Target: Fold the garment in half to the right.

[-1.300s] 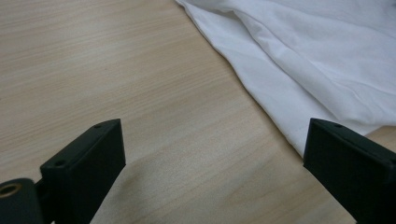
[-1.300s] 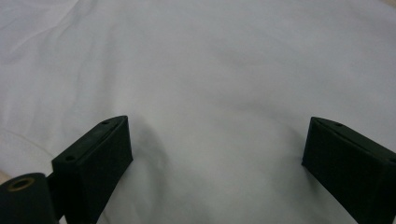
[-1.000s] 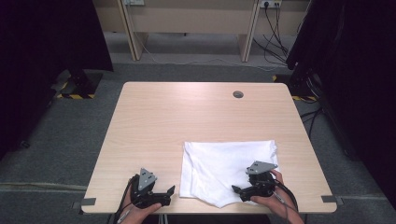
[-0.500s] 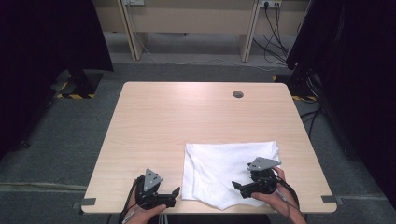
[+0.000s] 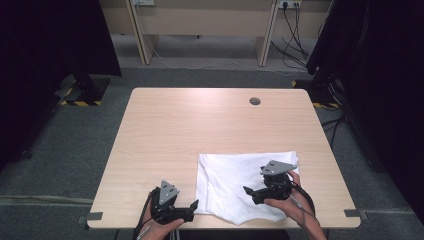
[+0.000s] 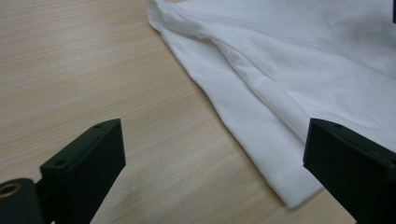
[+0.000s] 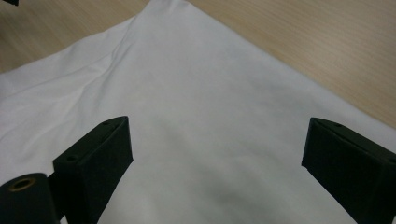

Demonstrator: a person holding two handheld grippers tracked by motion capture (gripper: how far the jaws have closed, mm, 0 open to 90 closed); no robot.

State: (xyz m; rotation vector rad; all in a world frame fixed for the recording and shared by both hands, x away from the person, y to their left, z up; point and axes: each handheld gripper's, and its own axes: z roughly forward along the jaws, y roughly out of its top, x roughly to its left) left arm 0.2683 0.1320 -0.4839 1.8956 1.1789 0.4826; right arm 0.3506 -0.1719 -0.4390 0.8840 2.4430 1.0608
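Desk: pale wood-grain top, fine straight grain, smooth with a low sheen. White cloth: thin woven fabric, matt, soft creases, stitched hem along its edge in the left gripper view. Left claw and right claw: black jaws, matt hard plastic by the look, faintly textured, small holes in the faces.

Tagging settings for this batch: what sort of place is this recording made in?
Probably a lab or office recording room: a bare wooden desk with a cable hole, grey carpet, and a wall socket with trailing cables.
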